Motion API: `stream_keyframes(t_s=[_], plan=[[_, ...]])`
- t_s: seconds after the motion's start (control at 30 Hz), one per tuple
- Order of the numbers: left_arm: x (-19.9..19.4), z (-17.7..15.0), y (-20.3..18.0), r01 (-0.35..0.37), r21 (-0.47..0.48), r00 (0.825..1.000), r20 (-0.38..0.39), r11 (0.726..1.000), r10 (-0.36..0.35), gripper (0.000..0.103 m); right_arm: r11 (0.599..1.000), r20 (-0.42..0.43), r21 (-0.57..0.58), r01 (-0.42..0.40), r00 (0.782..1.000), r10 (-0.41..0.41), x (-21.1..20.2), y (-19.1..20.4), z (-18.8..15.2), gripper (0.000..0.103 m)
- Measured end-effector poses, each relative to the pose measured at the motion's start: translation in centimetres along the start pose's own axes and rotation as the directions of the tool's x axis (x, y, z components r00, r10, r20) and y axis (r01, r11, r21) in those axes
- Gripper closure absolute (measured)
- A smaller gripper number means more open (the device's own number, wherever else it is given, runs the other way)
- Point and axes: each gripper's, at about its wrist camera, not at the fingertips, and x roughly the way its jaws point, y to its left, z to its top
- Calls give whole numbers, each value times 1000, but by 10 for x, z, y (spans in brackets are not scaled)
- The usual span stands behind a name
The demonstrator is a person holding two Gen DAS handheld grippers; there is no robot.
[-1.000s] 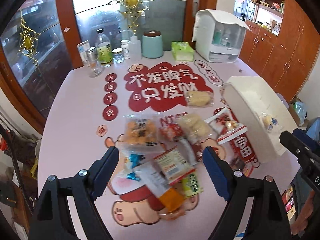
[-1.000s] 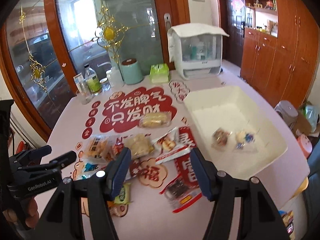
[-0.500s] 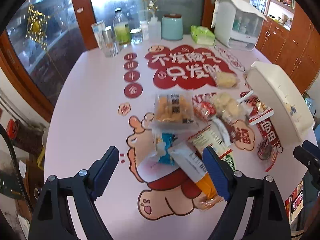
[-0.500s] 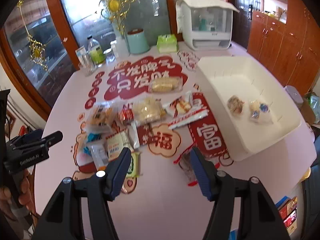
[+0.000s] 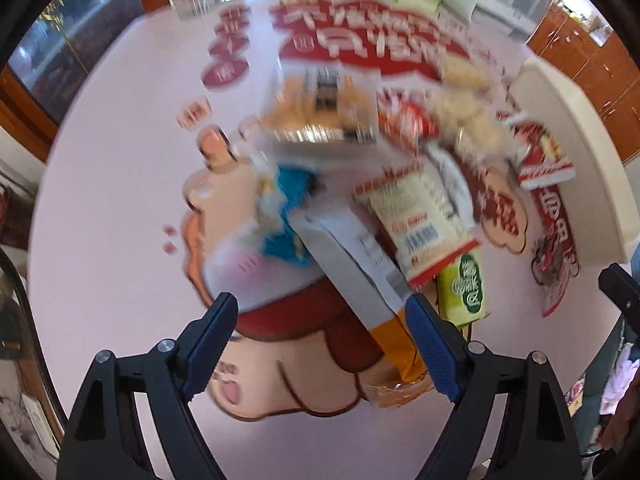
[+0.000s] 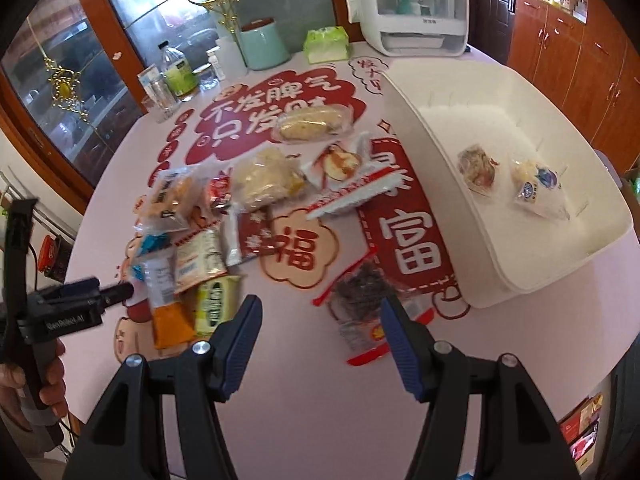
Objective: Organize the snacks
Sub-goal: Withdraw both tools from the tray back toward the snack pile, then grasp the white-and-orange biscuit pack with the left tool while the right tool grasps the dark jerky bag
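Several snack packets lie in a heap on the pink printed table. My left gripper (image 5: 322, 320) hangs open just above the heap's near end, where a long grey and orange packet (image 5: 360, 276) runs toward its right finger; nothing is between the pads. A green packet (image 5: 466, 286) and a red-edged white packet (image 5: 418, 224) lie beside it. My right gripper (image 6: 320, 326) is open and empty over a dark snack packet with red trim (image 6: 360, 300). The left gripper (image 6: 116, 292) shows at the left of the right wrist view. The white bin (image 6: 532, 240) at the right holds two wrapped snacks (image 6: 478, 168).
At the table's far edge stand a mint canister (image 6: 264, 46), bottles and jars (image 6: 176, 74), a green tissue pack (image 6: 326, 42) and a white appliance (image 6: 412, 8). Wooden cabinets (image 6: 580, 52) line the right wall. A hand (image 6: 36, 392) grips the left tool.
Both grippers have dropped toward the table and tipped further down. The left view now sits close over the snack heap and is blurred; the right one has closed in on the dark packet.
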Motion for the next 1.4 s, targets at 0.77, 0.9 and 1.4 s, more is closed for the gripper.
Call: stream_keyframes(t_s=[0.77,0.9,1.4], plan=[[42,15,-21,45,-112,996,-72,993,-53,55,939,-95,-344,-21,995,-13,78,-1,7,41],[40,15,-30,43,-75,997,-59,996,-48,73,917,-93,-399,-29,996,-8,81,4,8,42],[27,-14,-28,16,-28,998,-63,999,-18,85,907,-197,-375,-191,973,123,78,-13,14,37]])
